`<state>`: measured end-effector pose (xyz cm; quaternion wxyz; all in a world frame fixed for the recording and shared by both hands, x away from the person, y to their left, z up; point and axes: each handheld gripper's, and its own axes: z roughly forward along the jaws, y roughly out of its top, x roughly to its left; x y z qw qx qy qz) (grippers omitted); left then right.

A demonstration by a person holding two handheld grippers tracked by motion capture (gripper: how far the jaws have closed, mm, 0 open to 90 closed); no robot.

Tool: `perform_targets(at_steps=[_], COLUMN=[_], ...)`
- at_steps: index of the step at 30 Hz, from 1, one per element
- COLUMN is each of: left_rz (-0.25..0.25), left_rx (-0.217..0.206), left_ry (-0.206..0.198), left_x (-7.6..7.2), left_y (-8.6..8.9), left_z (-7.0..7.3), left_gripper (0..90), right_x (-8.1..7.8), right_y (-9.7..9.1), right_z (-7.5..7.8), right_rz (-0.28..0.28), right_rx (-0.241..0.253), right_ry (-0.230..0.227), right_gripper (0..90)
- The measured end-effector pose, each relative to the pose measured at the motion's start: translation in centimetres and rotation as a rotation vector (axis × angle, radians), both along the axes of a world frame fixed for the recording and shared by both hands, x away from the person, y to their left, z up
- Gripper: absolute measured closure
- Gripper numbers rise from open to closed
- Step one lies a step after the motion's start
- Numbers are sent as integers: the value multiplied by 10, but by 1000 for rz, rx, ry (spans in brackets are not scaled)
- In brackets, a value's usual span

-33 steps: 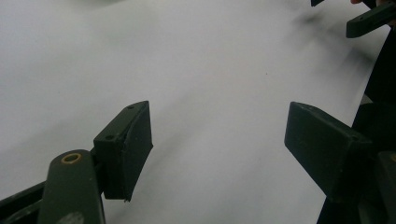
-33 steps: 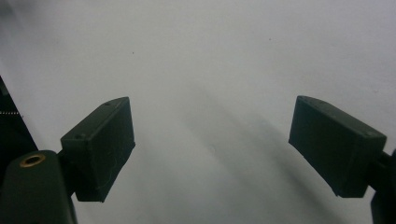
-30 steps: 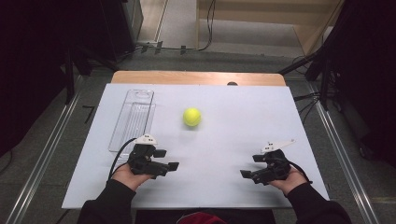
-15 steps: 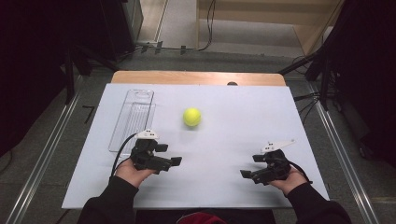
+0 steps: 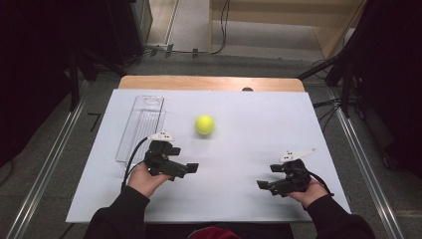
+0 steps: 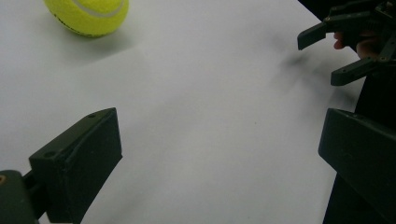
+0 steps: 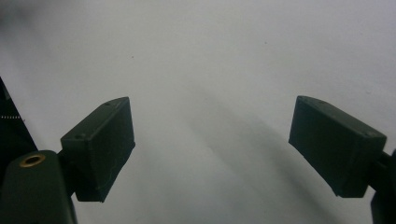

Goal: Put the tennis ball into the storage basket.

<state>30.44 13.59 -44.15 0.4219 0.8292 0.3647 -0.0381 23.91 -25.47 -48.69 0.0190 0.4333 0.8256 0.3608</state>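
Observation:
A yellow tennis ball (image 5: 204,124) lies on the white tabletop (image 5: 239,149), a little left of centre; in the left gripper view the ball (image 6: 88,16) sits at the top left, well beyond the jaws. My left gripper (image 5: 185,170) is held near the front left, pointing right. Its jaws have just been opening and now stand wide apart (image 6: 219,154) with nothing between them. My right gripper (image 5: 266,177) rests at the front right, pointing left and open (image 7: 212,144) over bare table. It also appears far off in the left gripper view (image 6: 345,51).
A clear plastic tray (image 5: 142,127) lies lengthwise on the left side of the table, just beyond my left hand. A wooden strip (image 5: 209,82) borders the table's far edge. Dark floor and metal rails flank both sides.
The left gripper's jaws have spread from nearly together to wide apart, and that hand has crept slightly forward. The right hand and the ball have stayed put.

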Motion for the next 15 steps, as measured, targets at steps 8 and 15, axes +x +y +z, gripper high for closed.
perform_targets(at_steps=[8, 15], left_rz=[17, 35], left_rx=[26, 58], left_ry=[-17, -21], left_x=[8, 14], left_y=[-5, -11], left_z=[2, -1], left_gripper=[26, 59], right_x=[0, 1], right_y=[2, 1], right_z=[0, 0], right_rz=[-3, -21], right_rx=[8, 13], right_ry=[-5, -11], right_gripper=[122, 122])
